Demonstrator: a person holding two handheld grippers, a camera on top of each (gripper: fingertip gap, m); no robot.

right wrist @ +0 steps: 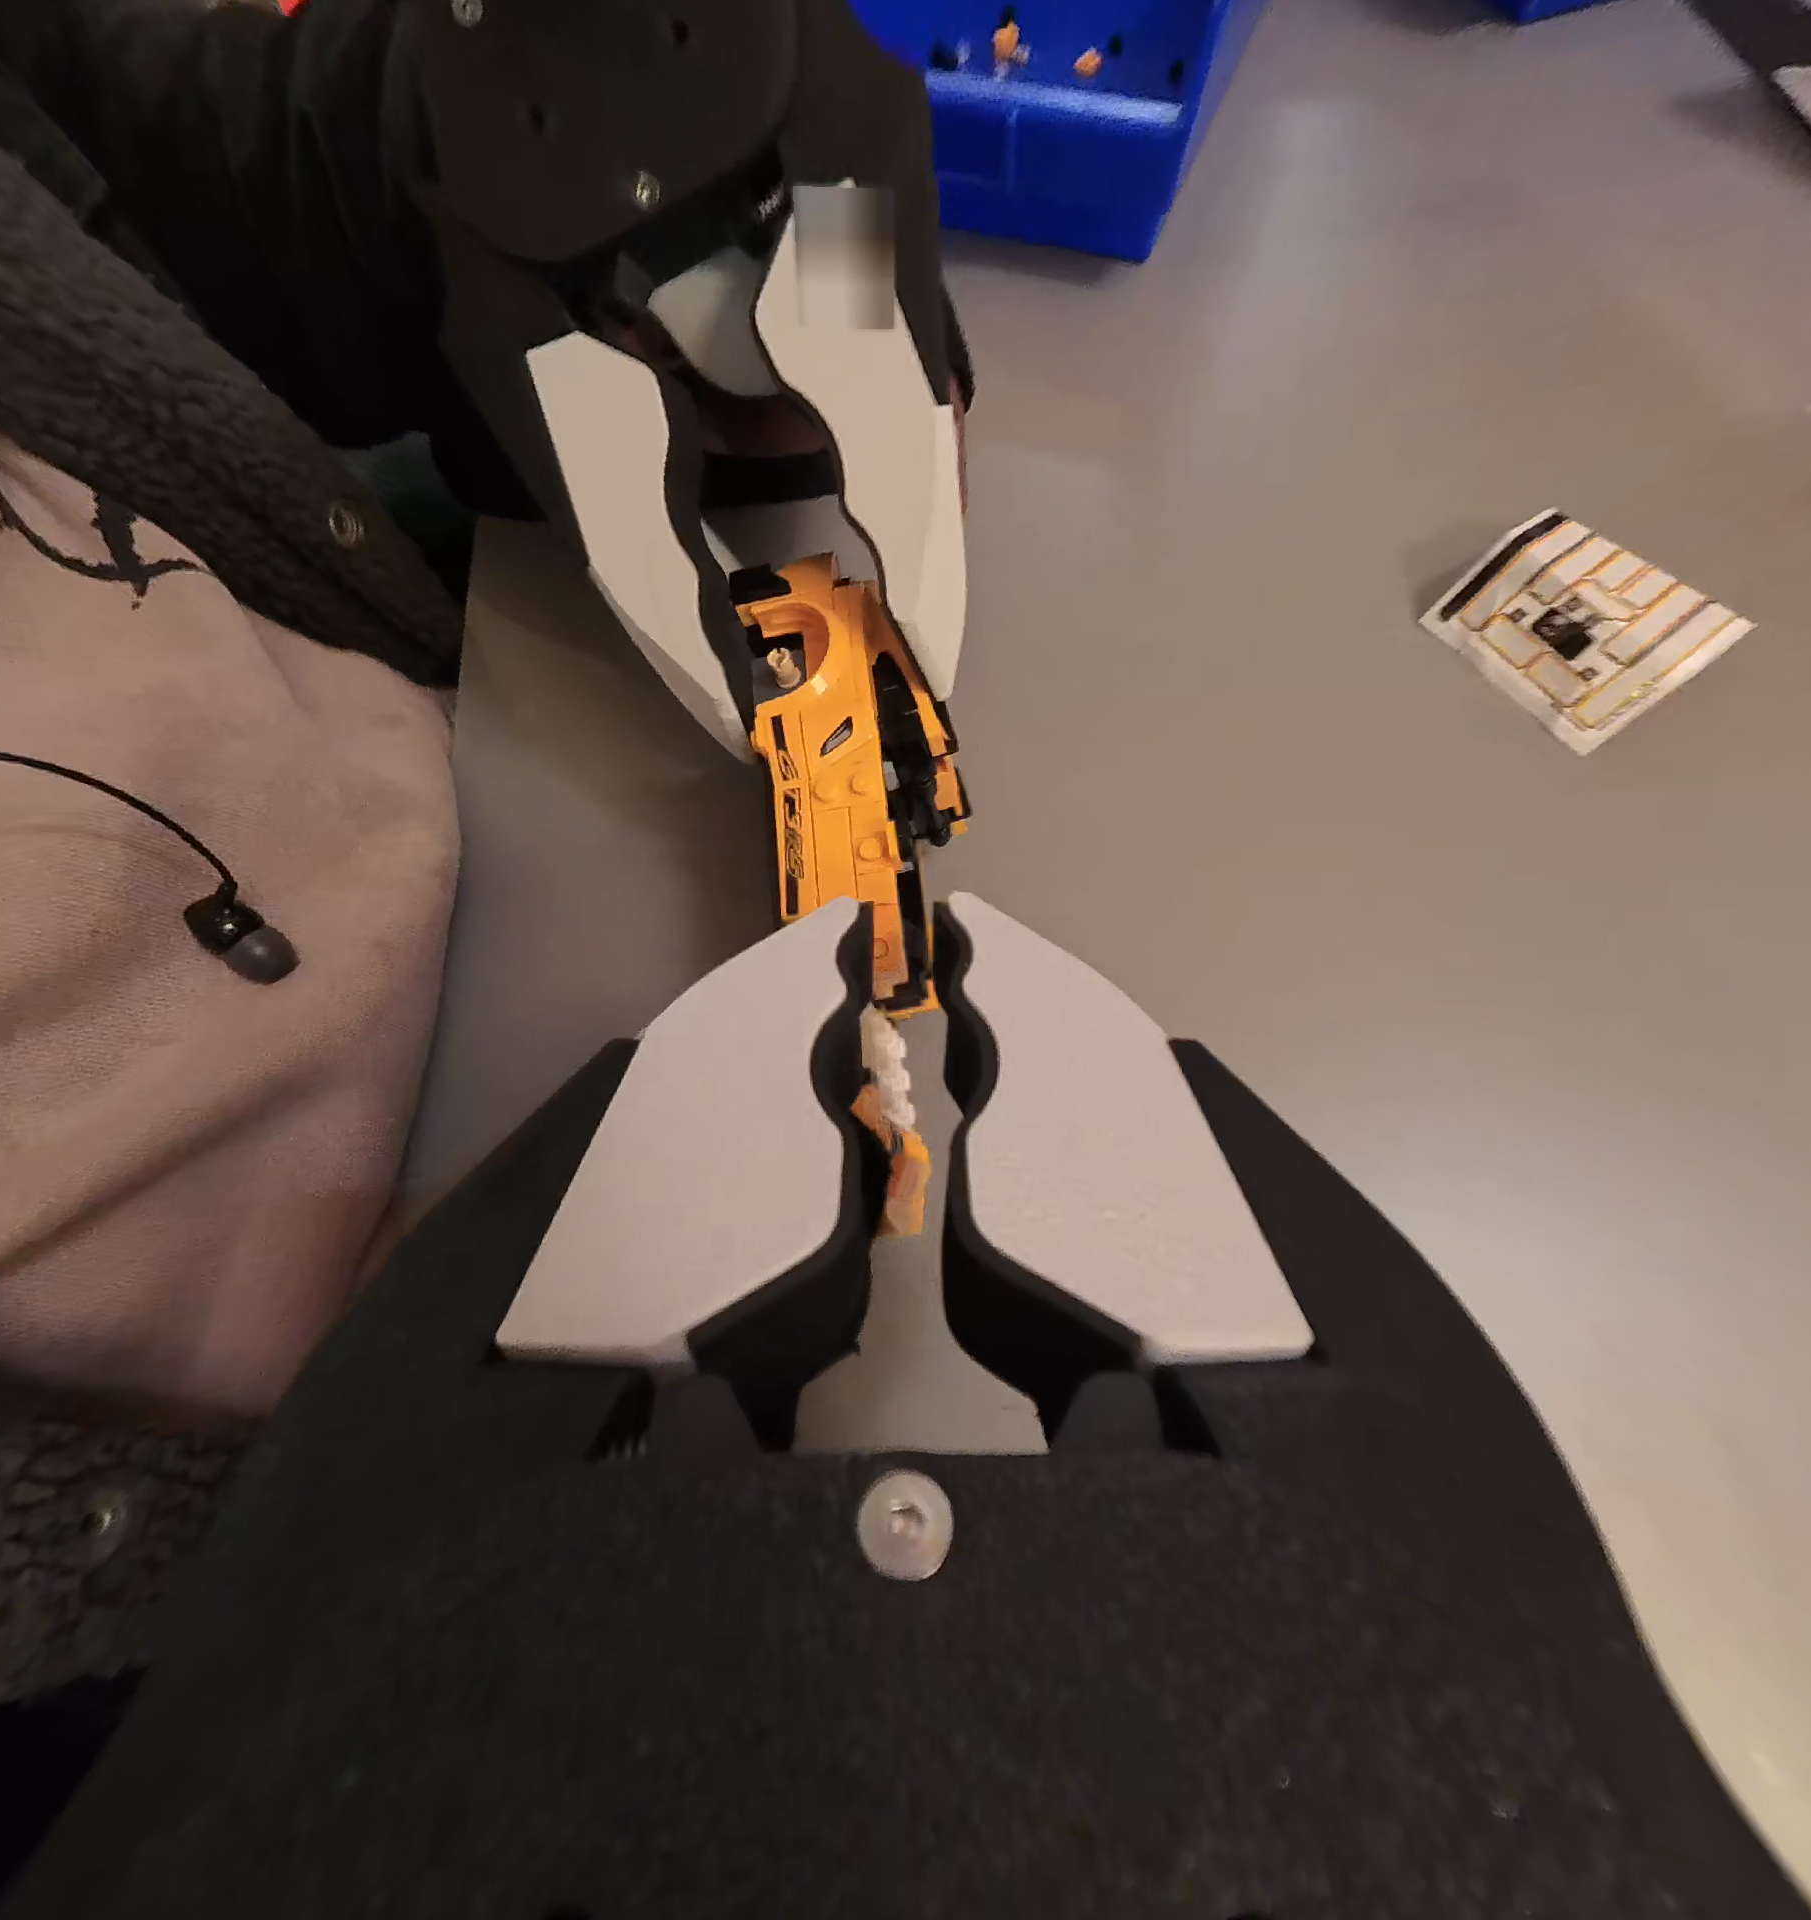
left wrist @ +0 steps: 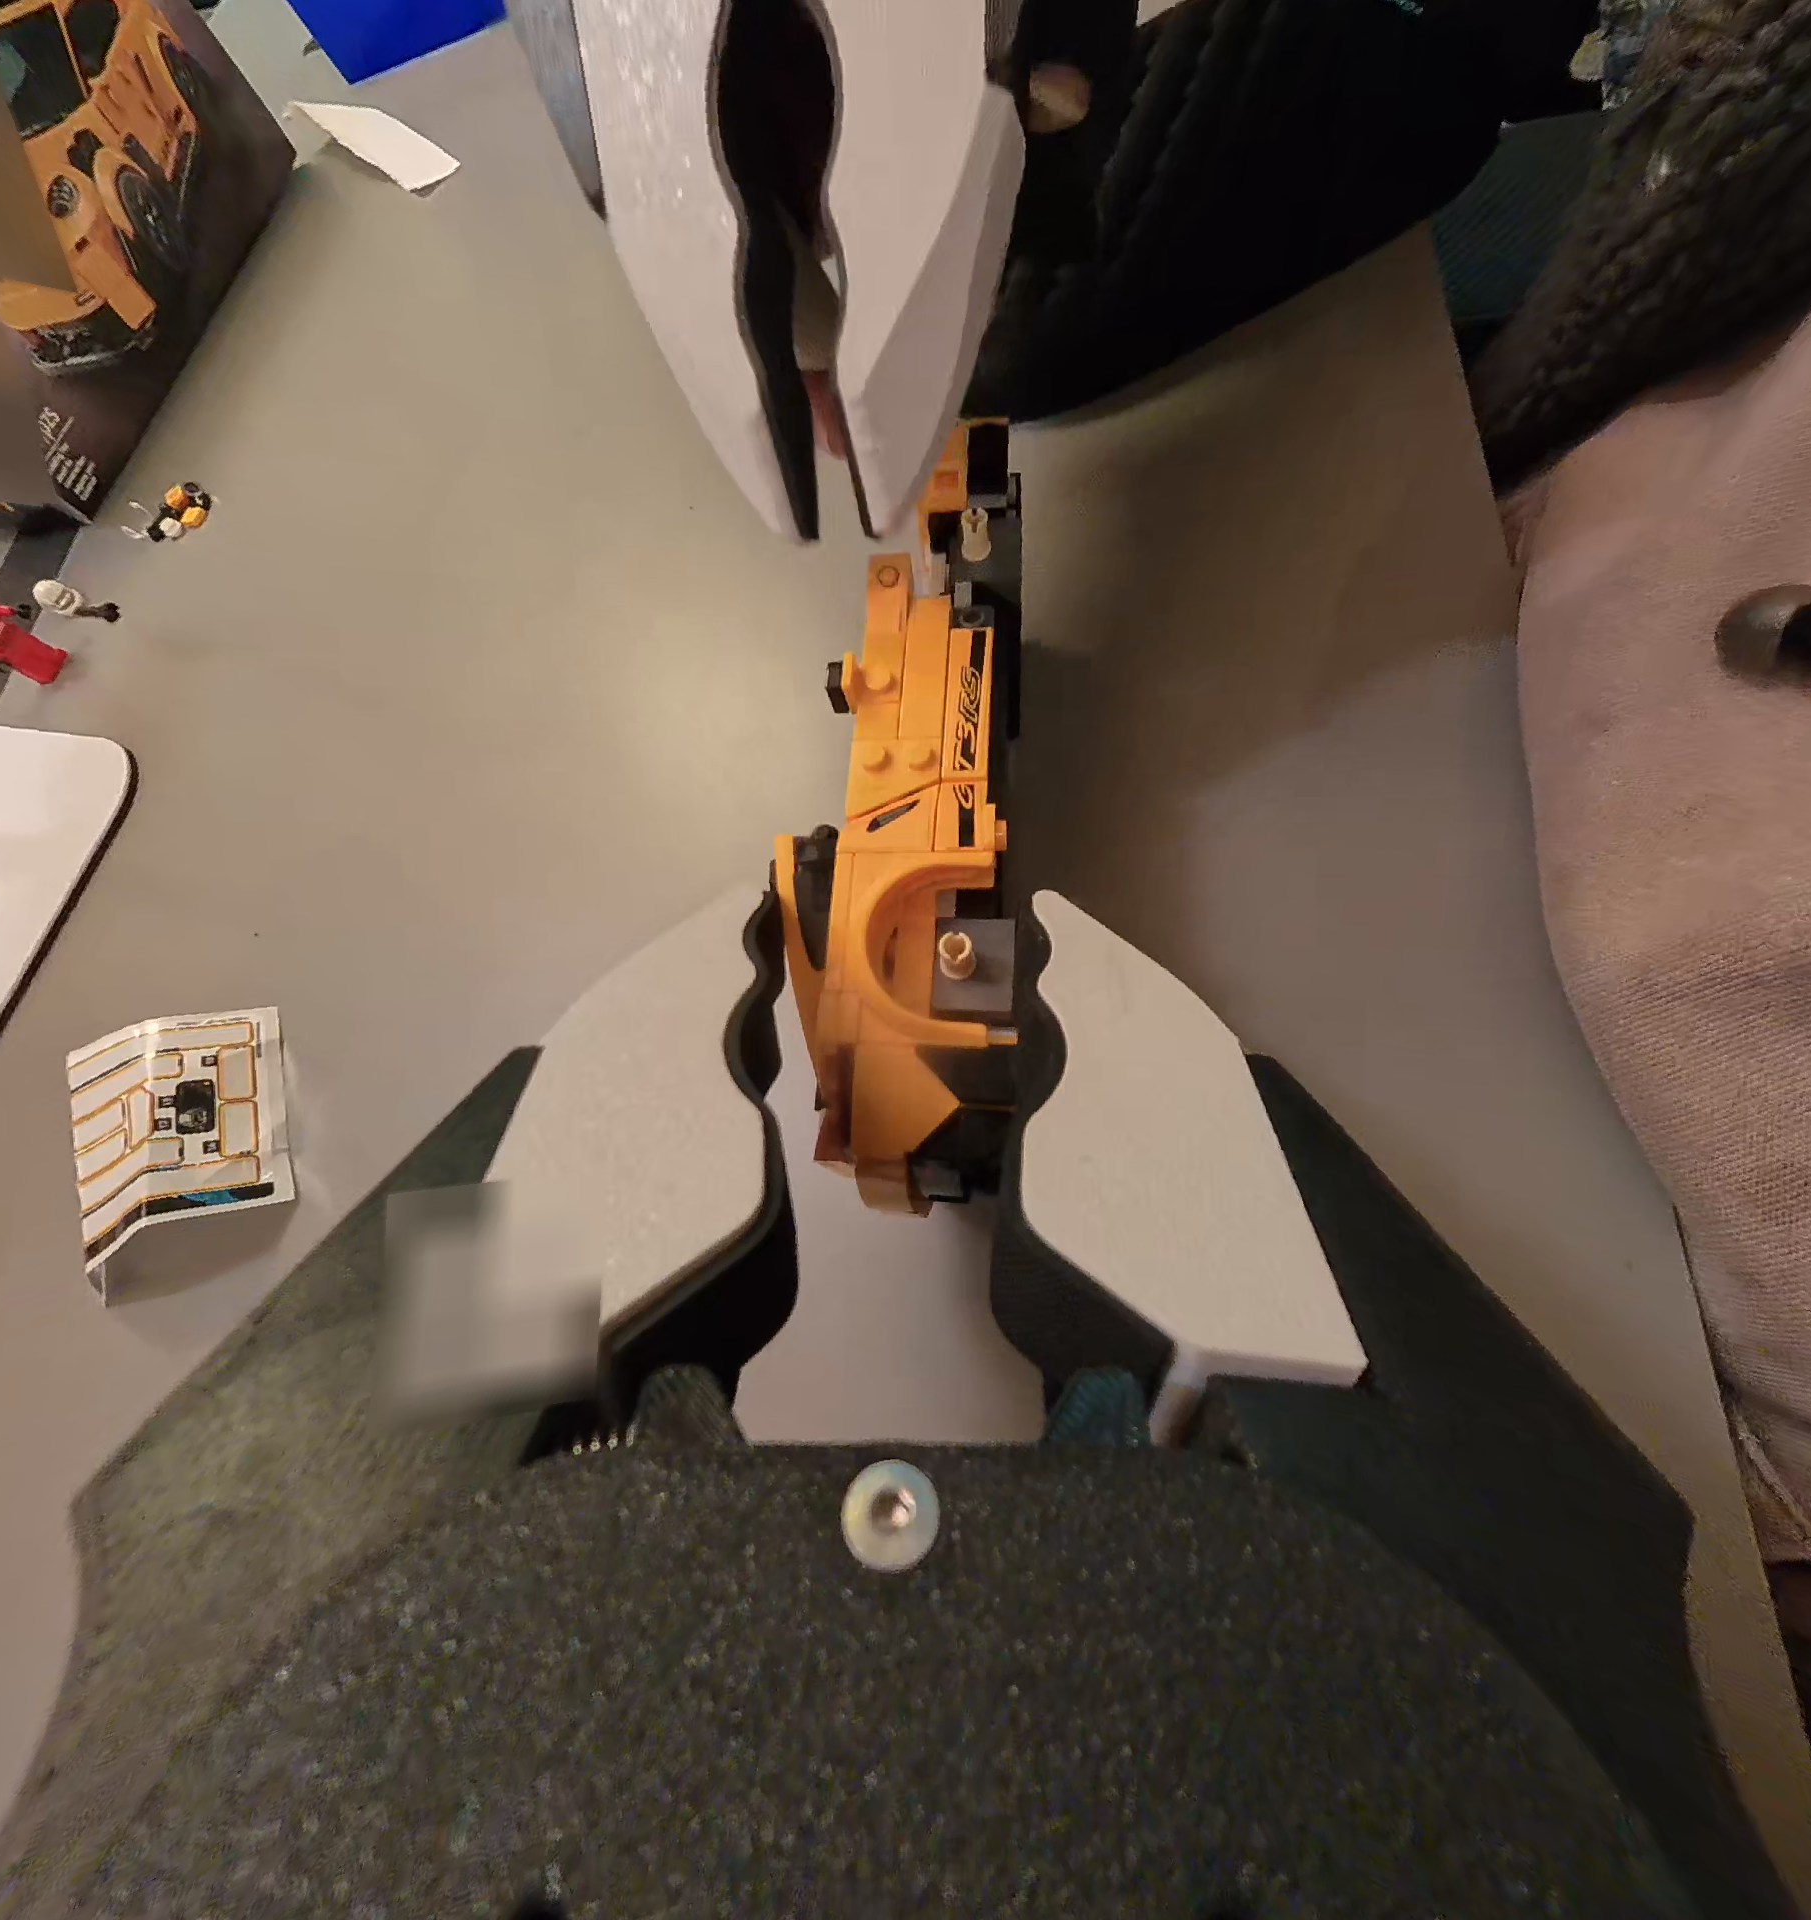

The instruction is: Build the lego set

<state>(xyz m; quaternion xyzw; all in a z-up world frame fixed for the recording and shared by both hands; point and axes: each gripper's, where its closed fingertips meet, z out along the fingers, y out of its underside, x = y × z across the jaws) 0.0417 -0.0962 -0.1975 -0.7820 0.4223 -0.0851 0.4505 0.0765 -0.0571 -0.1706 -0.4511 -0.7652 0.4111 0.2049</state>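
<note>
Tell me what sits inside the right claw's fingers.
The right claw grips the orange brick-built car body by one end; a small orange-and-white brick piece sits deeper inside. The contact faces are hidden.

Grey table [right wrist: 1296, 935] — dangling black earbud [right wrist: 246, 945].

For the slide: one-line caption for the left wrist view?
Left tool grips one end of the orange lego car; right tool meets the other.
</note>
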